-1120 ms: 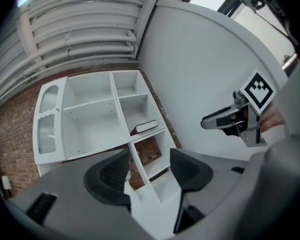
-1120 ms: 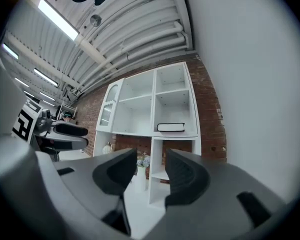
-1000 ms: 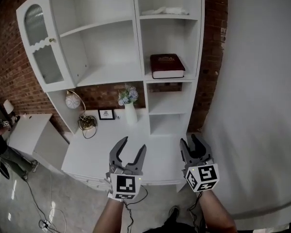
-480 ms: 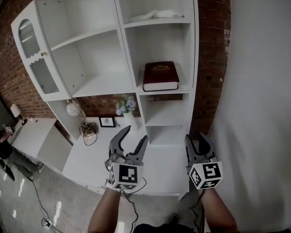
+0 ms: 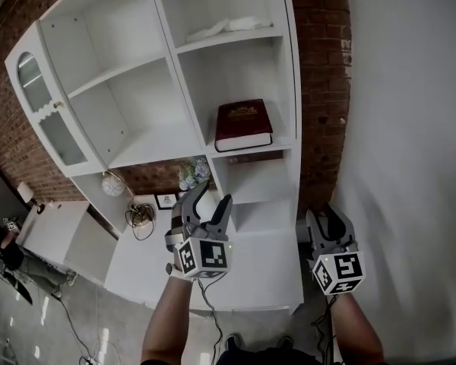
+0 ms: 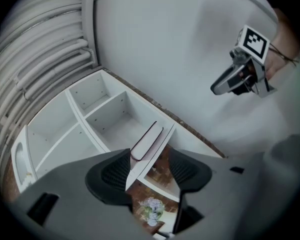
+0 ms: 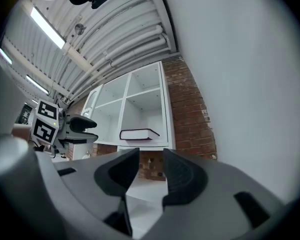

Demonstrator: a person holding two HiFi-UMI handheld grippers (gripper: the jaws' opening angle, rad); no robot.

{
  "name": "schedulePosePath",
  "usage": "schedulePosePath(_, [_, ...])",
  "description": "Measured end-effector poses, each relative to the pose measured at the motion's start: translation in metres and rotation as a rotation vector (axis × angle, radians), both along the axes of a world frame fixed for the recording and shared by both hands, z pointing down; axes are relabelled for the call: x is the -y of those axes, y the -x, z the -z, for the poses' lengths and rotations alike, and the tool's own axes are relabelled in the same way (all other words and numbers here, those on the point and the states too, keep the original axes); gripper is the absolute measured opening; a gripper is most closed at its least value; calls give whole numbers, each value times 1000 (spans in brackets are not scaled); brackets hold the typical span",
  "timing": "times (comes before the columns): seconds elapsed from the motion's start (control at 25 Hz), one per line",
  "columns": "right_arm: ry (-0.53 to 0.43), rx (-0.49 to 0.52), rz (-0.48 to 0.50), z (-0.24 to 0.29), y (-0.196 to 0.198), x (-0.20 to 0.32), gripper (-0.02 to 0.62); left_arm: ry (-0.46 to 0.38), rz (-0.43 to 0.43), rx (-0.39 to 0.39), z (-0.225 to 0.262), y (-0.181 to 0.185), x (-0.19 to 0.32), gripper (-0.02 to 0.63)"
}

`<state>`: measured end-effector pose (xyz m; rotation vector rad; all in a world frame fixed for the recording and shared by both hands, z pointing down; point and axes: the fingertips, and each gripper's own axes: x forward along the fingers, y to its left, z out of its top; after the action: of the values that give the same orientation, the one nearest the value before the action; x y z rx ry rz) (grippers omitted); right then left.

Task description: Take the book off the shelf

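Two grippers sit low in the head view: the left gripper at 6 o'clock, the right gripper at 4 o'clock. Both have their jaws spread and empty, and both have just been closing a little. Farther off, at 12 o'clock, the dark red book lies flat on the white shelf, untouched.

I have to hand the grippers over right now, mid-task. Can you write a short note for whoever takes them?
Left gripper: open and empty. Its jaws have just been closing a little with nothing between them. It is held below the book, in front of the unit.
Right gripper: also open and empty, with its jaws just closing slightly. It is low, by the unit's right edge.
Book: dark red, lying flat on its shelf in the right column, untouched.
Done: nothing gripped yet.
Left: reach up, grip the book and bring it off the shelf.
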<state>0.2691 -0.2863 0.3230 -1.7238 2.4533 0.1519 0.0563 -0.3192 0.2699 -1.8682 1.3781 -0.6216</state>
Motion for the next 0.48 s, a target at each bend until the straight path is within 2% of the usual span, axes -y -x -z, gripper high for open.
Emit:
schedulePosePath(0.28, [12, 7, -119, -6, -15, 4, 141, -81, -4, 284, 4, -9, 56, 238])
schedulePosePath(0.48, [17, 19, -210, -6, -25, 1, 137, -111, -9, 382, 5, -10, 95, 238])
